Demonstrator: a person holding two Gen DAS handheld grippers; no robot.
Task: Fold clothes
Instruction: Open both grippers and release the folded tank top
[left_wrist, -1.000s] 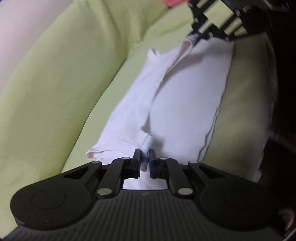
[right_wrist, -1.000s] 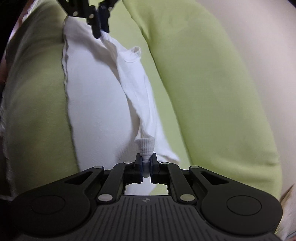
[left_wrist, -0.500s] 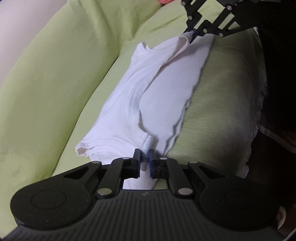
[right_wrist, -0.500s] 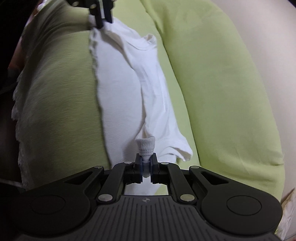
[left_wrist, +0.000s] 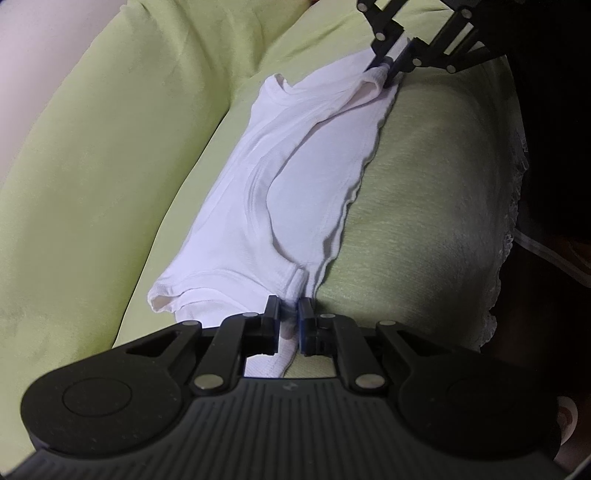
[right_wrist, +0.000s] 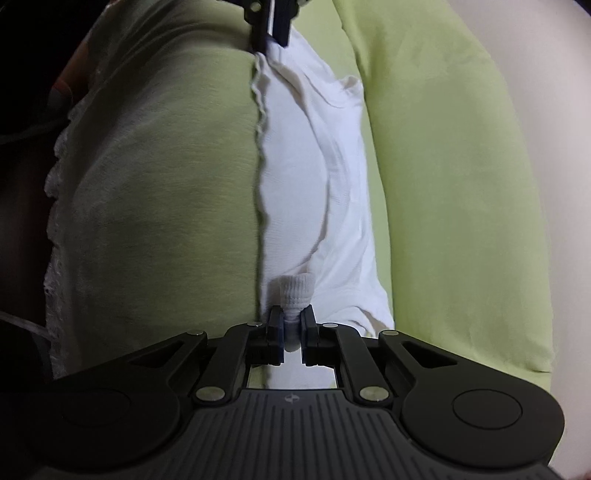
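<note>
On green sofa (left_wrist: 92, 155), unlabelled white shirt (left_wrist: 303, 177)

You are looking at a pale green sofa seat (left_wrist: 424, 229) with a rounded green back cushion (left_wrist: 110, 147) behind it; white lace trim (right_wrist: 55, 229) edges the seat front; a plain pale wall (right_wrist: 546, 74) rises beyond; beneath the seat lies dim shadow.
</note>
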